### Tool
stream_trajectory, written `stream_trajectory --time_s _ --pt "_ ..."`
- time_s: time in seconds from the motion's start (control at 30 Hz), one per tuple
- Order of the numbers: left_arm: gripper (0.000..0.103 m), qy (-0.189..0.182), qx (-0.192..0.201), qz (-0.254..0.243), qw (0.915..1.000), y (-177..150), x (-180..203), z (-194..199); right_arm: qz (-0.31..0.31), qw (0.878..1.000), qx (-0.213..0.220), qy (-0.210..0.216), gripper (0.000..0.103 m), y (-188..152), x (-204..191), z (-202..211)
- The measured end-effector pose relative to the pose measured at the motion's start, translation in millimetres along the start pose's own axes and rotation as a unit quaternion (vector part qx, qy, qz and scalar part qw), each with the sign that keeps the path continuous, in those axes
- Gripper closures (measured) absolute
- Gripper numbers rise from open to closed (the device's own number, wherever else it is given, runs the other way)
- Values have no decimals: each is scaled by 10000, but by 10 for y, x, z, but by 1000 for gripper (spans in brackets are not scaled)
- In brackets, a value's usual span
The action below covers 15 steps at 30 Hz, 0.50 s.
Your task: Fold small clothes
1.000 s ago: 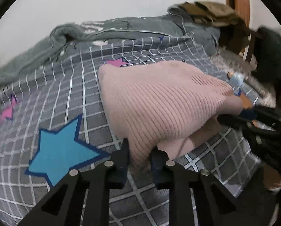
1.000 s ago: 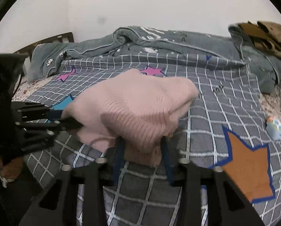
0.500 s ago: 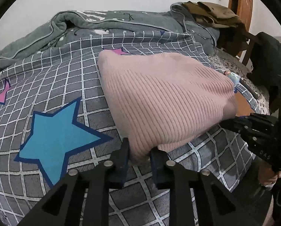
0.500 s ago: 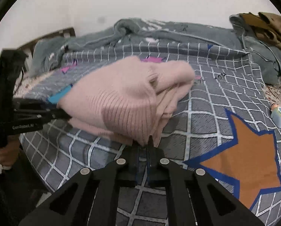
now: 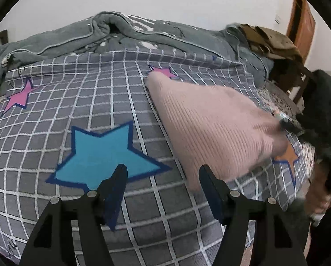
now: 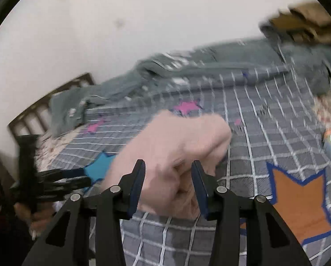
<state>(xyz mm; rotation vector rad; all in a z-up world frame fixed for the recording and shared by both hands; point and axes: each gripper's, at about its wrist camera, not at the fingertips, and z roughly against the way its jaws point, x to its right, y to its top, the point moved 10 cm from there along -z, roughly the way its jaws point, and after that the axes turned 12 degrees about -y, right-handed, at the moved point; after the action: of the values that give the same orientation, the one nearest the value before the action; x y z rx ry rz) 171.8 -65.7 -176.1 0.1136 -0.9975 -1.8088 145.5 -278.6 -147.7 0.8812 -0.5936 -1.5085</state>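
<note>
Pink sweater [image 5: 212,128] lies folded on the bed, just right of the blue star [image 5: 105,155]. Left gripper [image 5: 163,175] wide apart, empty; right gripper [image 6: 168,173] apart too, straddling the sweater's near end w/o clamping. Looks like release after a fold; next prob needs a regrip for another fold or a flatten.

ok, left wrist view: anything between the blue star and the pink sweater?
Nothing but bare grid bedsheet. The blue star and the pink sweater lie apart; only the sheet shows between them in the left wrist view.

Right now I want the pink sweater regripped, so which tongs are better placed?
Probably the right tongs: they are open with the pink sweater bunched between their fingers. The left tongs are open over bare bedsheet, the sweater's edge just off to their right.
</note>
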Motion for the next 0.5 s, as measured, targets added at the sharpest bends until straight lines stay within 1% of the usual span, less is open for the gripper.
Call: stream_trajectory --time_s 0.03,0.07,0.1,0.17,0.2,0.23,0.3,0.33,0.37,0.4,0.43,0.47,0.5 --pt "38 6 17 10 10000 32 3 0 -49 9998 -173 -67 99 -47 12 -133" --pt "38 1 45 -4 10000 67 17 7 -71 9994 -330 2 98 -127 1 -241" --pt "38 6 66 -21 10000 82 25 19 -92 9997 -228 43 98 -149 10 -219" --pt "38 -16 134 -87 9999 126 46 43 -153 9995 218 170 98 -146 76 -33" --pt "38 -45 154 -88 9998 148 49 44 -160 9995 220 163 98 -180 119 1" --pt "38 -97 167 -70 9998 181 63 12 -140 9999 52 77 98 -247 161 -44" --pt "38 -132 181 -13 9997 247 90 -63 25 9979 -624 -157 98 -501 192 -300" --pt "38 -122 185 30 9998 291 103 -108 119 9967 -780 -178 98 -575 177 -371" --pt "38 -140 185 80 9997 350 132 -169 236 9959 -838 -225 94 -615 160 -400" --pt "38 -168 188 101 9996 384 161 -207 312 9962 -788 -203 93 -580 140 -368" --pt "38 -173 183 111 9996 427 188 -255 299 9970 -711 -110 90 -508 133 -314" --pt "38 -140 164 105 9997 452 202 -298 239 9976 -651 23 76 -442 133 -266" --pt "38 -76 115 80 9999 475 210 -360 150 9981 -569 178 66 -360 148 -208"
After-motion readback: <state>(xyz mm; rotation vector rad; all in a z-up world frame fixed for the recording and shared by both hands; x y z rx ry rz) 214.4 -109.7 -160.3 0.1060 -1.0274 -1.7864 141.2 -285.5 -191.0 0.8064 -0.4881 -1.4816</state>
